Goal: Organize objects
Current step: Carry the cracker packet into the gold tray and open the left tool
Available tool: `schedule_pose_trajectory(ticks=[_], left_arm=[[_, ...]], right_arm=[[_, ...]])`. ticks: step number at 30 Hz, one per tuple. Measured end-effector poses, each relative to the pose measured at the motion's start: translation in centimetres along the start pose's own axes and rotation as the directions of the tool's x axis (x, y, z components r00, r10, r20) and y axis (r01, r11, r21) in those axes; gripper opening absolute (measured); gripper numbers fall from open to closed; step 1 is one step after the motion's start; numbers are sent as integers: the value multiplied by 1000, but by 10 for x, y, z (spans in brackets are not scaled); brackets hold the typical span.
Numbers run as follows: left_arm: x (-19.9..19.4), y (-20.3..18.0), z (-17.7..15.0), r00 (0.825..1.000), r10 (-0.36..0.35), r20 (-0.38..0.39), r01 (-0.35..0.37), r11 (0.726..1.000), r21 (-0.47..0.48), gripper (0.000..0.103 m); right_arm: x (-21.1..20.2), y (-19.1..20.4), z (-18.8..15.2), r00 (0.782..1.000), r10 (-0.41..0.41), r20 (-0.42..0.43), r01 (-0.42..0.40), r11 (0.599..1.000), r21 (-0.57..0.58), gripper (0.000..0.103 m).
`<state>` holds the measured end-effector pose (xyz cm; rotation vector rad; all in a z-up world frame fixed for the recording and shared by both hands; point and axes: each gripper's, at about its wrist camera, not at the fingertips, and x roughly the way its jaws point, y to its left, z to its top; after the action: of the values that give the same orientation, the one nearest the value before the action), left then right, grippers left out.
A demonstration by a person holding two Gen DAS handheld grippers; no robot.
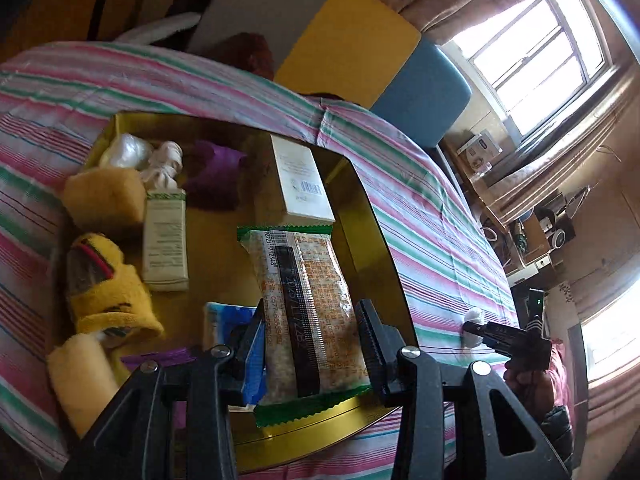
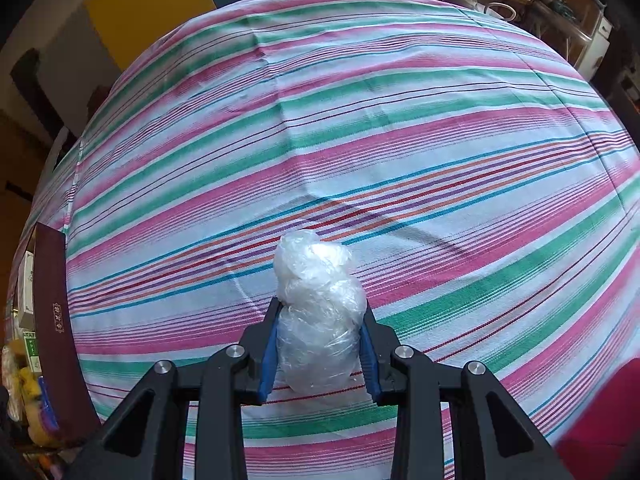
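Right gripper (image 2: pixel 320 344): its blue-padded fingers are pinching a crumpled clear plastic wad (image 2: pixel 318 312) from both sides. The wad is standing with its long axis running away from the tongs, its far end projecting beyond the fingertips, over the striped bedsheet (image 2: pixel 400 140). Whether it is resting on the sheet or lifted just clear of it cannot be told.

Left gripper (image 1: pixel 310 344): its fingers are sitting spread on either side of a green-edged snack packet (image 1: pixel 304 312), which is lying inside the gold tray (image 1: pixel 368 216). The packet's long axis is pointing near to far, in line with the fingers; contact cannot be confirmed.

Farther in the tray, a white box (image 1: pixel 300 180), a yellow sponge (image 1: pixel 104 196) and a purple bag (image 1: pixel 212 172) are lying close together.

Governing relation: the tray is lying to the left of the right gripper, its dark outer wall (image 2: pixel 52 320) showing at the left edge of the right wrist view. In my judgement, the wad is needing a leftward carry into the tray.
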<state>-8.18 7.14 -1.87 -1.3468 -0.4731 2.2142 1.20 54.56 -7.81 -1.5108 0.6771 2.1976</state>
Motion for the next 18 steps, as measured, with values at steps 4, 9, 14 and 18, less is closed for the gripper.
schedule_pose_trajectory(ticks=[4, 9, 14, 18], left_arm=[[22, -16, -2, 999, -18, -43, 18, 1000, 7, 42], [52, -30, -2, 995, 77, -64, -74, 996, 53, 42], [72, -20, -6, 982, 166, -86, -162, 985, 54, 42], [65, -25, -6, 980, 190, -65, -183, 978, 101, 45]], right_arm=[[-1, 0, 0, 1000, 0, 1, 0, 1000, -1, 35], [-1, 1, -1, 1000, 1, 1, -1, 1000, 0, 35], [-1, 1, 0, 1000, 1, 2, -1, 1000, 1, 35], [-1, 1, 0, 1000, -1, 1, 1, 1000, 0, 35]])
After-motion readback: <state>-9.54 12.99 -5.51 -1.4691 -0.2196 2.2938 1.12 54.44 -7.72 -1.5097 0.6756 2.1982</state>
